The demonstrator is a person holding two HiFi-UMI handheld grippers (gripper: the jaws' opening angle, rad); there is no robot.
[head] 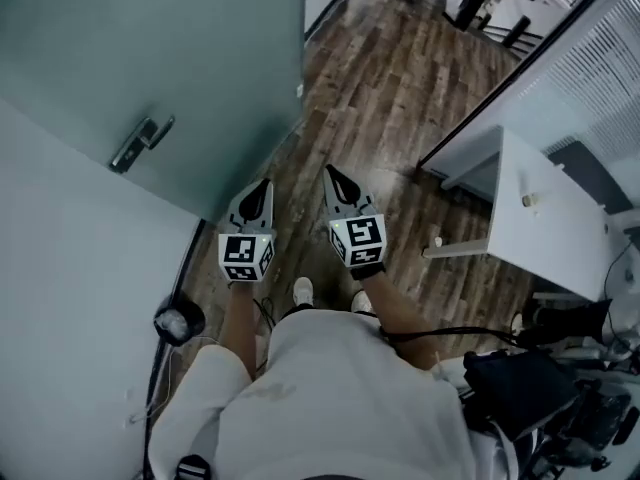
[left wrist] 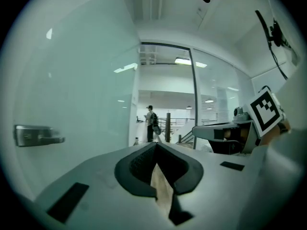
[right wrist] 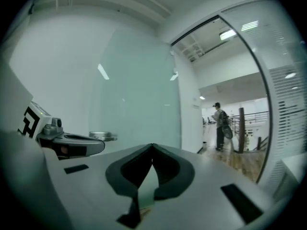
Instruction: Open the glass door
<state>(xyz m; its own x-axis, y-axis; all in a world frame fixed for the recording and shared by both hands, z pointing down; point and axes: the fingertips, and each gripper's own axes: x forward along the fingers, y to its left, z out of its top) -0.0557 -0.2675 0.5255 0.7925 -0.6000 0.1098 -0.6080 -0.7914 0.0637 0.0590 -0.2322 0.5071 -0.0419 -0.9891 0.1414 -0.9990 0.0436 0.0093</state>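
Frosted glass, smooth and pale green, makes the one door [head: 150, 58], which fills the head view from nine to twelve o'clock above a plank-wood floor [head: 400, 78]. A single metal lever handle [head: 140, 144] sits on it at ten o'clock. Two grippers lie side by side near centre, pointing to twelve: the left gripper [head: 264, 184] and the right gripper [head: 331, 172]. Each has tapered black jaws clenched tip to tip on nothing, clear of the door. One flat white table [head: 540, 228] lies at three o'clock.

Right gripper [right wrist: 152, 146] jaws together, empty; glass door [right wrist: 139, 90] ahead.
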